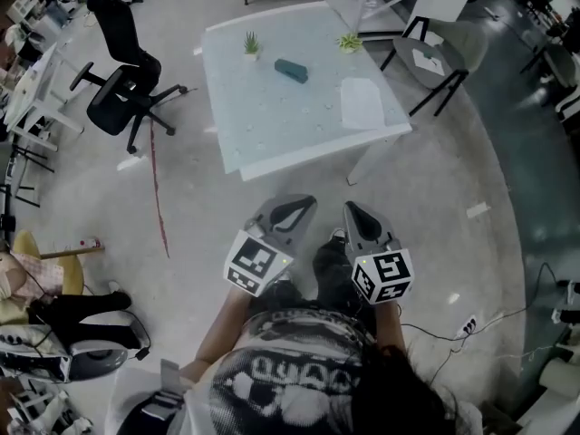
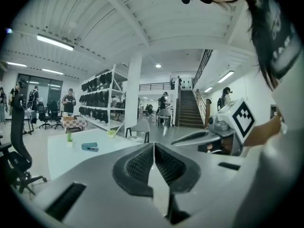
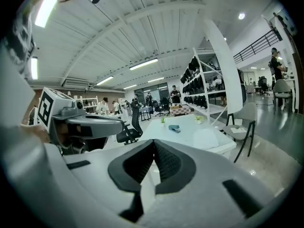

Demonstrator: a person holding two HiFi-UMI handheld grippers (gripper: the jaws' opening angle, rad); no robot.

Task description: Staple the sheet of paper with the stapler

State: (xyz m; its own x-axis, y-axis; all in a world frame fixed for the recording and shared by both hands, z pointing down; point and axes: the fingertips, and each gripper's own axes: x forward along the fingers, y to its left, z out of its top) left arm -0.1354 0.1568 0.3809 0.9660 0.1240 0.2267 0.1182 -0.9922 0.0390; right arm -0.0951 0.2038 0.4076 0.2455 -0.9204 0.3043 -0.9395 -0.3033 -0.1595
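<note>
A pale table point(image 1: 272, 143) stands a few steps ahead of me. On it lie a teal stapler point(image 1: 291, 71) near the middle and a white sheet of paper point(image 1: 362, 103) by the right edge. Both grippers hang side by side over the floor, short of the table. My left gripper point(image 1: 304, 203) is shut with nothing in it, and my right gripper point(image 1: 351, 209) is shut and empty too. In the left gripper view the stapler point(image 2: 89, 147) sits far beyond the closed left gripper point(image 2: 153, 145). The right gripper view shows the stapler point(image 3: 174, 128) and paper point(image 3: 206, 137) past the closed right gripper point(image 3: 153, 143).
Two small potted plants point(image 1: 251, 43) point(image 1: 349, 42) stand at the table's far side. A black office chair point(image 1: 122, 89) is left of the table and a grey chair point(image 1: 435, 62) to its right. A cable with a power strip point(image 1: 467, 324) lies on the floor at right.
</note>
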